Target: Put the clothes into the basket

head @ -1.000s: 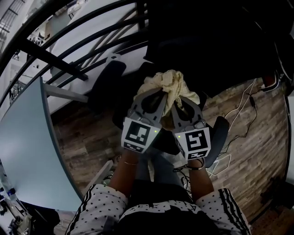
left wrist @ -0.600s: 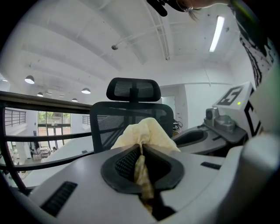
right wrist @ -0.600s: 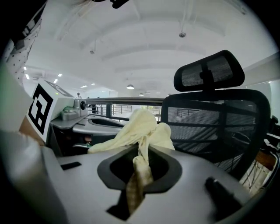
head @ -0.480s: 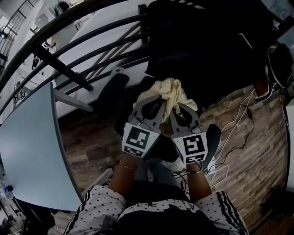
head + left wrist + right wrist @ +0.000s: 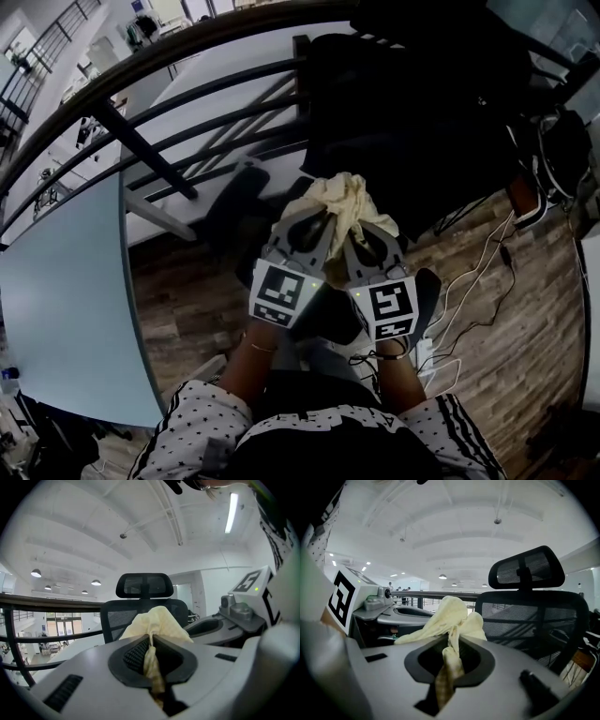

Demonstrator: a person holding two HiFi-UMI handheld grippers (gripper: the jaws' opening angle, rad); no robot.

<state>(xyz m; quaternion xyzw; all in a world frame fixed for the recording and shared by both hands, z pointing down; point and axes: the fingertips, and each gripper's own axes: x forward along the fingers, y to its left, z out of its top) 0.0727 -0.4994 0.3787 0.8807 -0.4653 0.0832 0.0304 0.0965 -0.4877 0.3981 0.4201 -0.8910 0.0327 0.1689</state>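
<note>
pale yellow cloth [image 5: 345,199] is bunched up in front of you, held up over the wood floor [image 5: 511,328], right by the black office chair [image 5: 412,103]. your left claw [image 5: 151,641] is clamped on one pinch of it and your right claw [image 5: 452,644] on another, fabric squeezed thin between each pair of pads. both claws sit side by side, close together, with the cloth puffing out past the tips.

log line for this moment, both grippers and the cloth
left gripper: shut on yellow cloth | right gripper: shut on yellow cloth | cloth: bunched between both | office chair: beyond
</note>
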